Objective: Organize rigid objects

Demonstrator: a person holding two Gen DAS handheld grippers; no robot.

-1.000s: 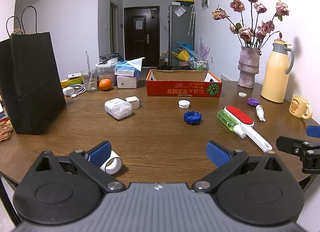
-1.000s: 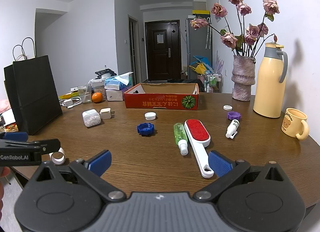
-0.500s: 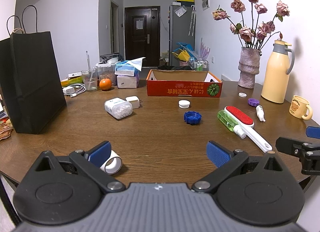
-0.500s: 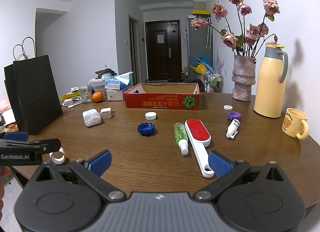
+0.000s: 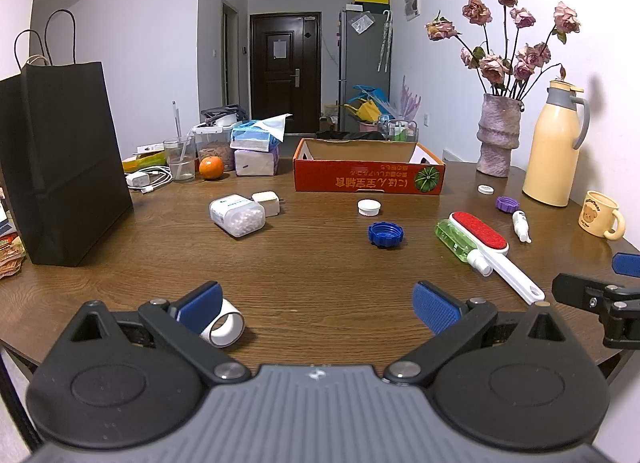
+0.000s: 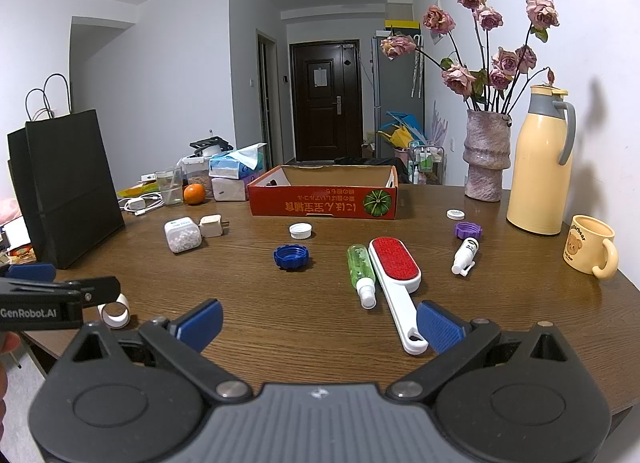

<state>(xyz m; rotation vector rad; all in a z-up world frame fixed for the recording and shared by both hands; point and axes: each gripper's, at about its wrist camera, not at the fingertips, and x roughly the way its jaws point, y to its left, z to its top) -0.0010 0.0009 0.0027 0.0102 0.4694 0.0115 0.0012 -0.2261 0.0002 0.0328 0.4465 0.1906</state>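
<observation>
An open red cardboard box (image 5: 368, 179) (image 6: 322, 199) stands at the back of the round wooden table (image 5: 320, 263). Loose on the table lie a red lint brush (image 5: 484, 241) (image 6: 396, 271), a green spray bottle (image 5: 456, 241) (image 6: 360, 269), a blue cap (image 5: 385, 234) (image 6: 291, 256), a white cap (image 5: 369, 207), a purple cap (image 5: 507, 204), a small white bottle (image 6: 465, 255) and a pill container (image 5: 238, 215). My left gripper (image 5: 318, 305) is open near the front edge, a white tape ring (image 5: 224, 323) beside its left finger. My right gripper (image 6: 318, 321) is open, the brush handle next to its right finger.
A black paper bag (image 5: 60, 167) stands at the left. A vase of dried roses (image 5: 498, 143), a yellow thermos (image 5: 558, 151) and a bear mug (image 5: 600, 215) line the right side. Tissue boxes, an orange (image 5: 211, 167), a glass and a charger sit back left.
</observation>
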